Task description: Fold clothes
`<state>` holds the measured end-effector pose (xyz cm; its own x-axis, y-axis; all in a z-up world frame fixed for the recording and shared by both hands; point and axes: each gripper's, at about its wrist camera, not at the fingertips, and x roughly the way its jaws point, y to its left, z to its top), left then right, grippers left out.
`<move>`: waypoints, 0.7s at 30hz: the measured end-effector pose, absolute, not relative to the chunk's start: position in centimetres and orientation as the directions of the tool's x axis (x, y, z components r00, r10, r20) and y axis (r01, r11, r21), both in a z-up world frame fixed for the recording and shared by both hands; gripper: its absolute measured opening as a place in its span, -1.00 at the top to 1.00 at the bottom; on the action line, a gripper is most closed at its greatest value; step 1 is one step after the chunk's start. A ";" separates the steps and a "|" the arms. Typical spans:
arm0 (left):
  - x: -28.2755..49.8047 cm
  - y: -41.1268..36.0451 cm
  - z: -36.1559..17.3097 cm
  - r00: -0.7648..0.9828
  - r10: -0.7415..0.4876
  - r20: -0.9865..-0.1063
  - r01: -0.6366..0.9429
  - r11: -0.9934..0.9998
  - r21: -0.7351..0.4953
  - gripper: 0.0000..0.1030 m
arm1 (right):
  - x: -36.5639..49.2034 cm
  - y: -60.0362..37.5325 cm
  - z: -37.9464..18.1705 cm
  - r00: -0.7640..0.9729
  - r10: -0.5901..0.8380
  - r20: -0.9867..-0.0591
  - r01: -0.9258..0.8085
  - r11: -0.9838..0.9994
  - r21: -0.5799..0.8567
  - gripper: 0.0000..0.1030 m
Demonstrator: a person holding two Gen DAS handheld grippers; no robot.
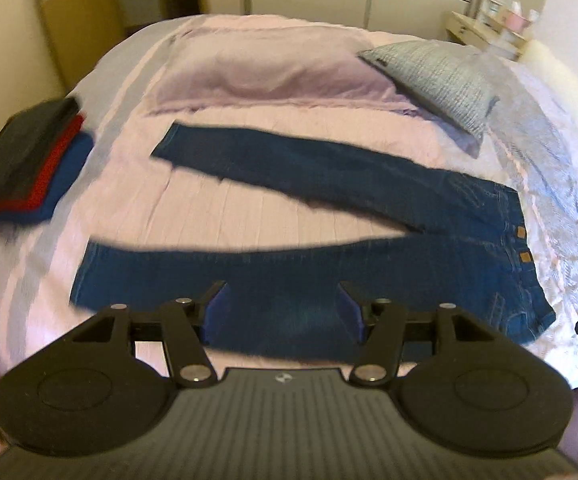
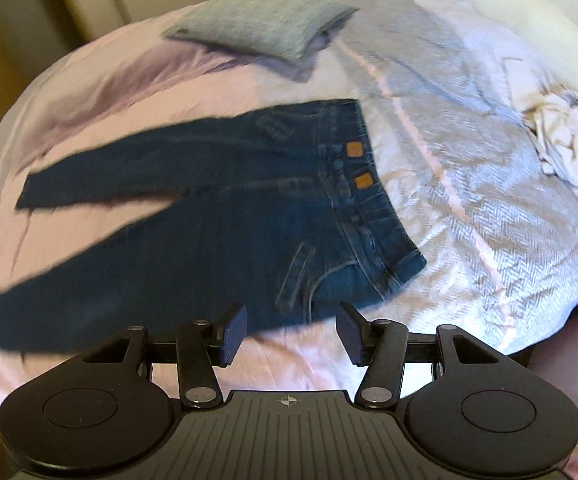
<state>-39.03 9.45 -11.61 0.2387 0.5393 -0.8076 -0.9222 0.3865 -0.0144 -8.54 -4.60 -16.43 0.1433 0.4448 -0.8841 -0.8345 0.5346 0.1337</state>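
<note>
A pair of dark blue jeans [image 1: 329,248] lies spread flat on the pink bedspread [image 1: 217,208], legs parted in a V, the waistband with two tan patches toward the herringbone blanket [image 2: 489,208]. Beyond the jeans a grey knitted pillow [image 1: 437,80] leans against a lilac pillow [image 1: 265,72]. Off the jeans' leg ends sits a stack of folded clothes [image 1: 29,156], black over red over blue. The left gripper [image 1: 283,312] hangs over the nearer leg, claw released, nothing between its pads. The right gripper [image 2: 291,334] hovers at the jeans' hip edge, also spread wide and empty. A crumpled cream garment [image 2: 569,144] lies past the blanket.
</note>
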 end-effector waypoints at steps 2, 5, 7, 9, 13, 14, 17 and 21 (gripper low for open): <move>-38.8 12.0 -11.8 0.278 0.530 -0.801 -0.898 0.440 -0.020 -0.06 | -8.8 -3.6 -16.5 0.160 0.448 -0.880 -0.810 0.569 0.142 -0.03; -38.2 15.6 -12.9 0.329 0.498 -0.802 -0.860 0.510 -0.036 -0.06 | -9.5 -2.3 -17.4 0.185 0.428 -0.885 -0.781 0.610 0.132 -0.03; -37.5 17.6 -14.3 0.344 0.473 -0.811 -0.845 0.533 -0.048 -0.06 | -10.1 -1.5 -18.5 0.181 0.395 -0.901 -0.775 0.621 0.117 -0.03; -36.3 19.4 -15.8 0.347 0.455 -0.820 -0.839 0.541 -0.055 -0.05 | -10.4 -0.6 -19.6 0.172 0.361 -0.916 -0.774 0.625 0.102 -0.03; -34.0 23.1 -19.0 0.352 0.421 -0.836 -0.827 0.557 -0.068 -0.04 | -9.9 1.9 -21.2 0.171 0.346 -0.922 -0.809 0.583 0.068 -0.03; -33.4 24.0 -19.8 0.354 0.412 -0.840 -0.824 0.561 -0.072 -0.04 | -9.4 2.9 -21.6 0.177 0.346 -0.921 -0.822 0.566 0.055 -0.03; -31.6 26.8 -22.2 0.357 0.385 -0.851 -0.816 0.573 -0.083 -0.04 | -7.0 6.3 -22.8 0.170 0.372 -0.913 -0.861 0.507 0.046 -0.03; -29.3 30.4 -25.3 0.360 0.349 -0.865 -0.803 0.588 -0.097 -0.04 | -2.8 12.0 -25.3 0.175 0.398 -0.900 -0.910 0.416 0.006 -0.03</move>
<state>-29.30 30.42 -25.31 0.3602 0.3492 -0.8650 -0.8033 0.5875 -0.0974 -2.79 11.98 -25.31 0.1755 0.3980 -0.9005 -0.9096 0.4155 0.0064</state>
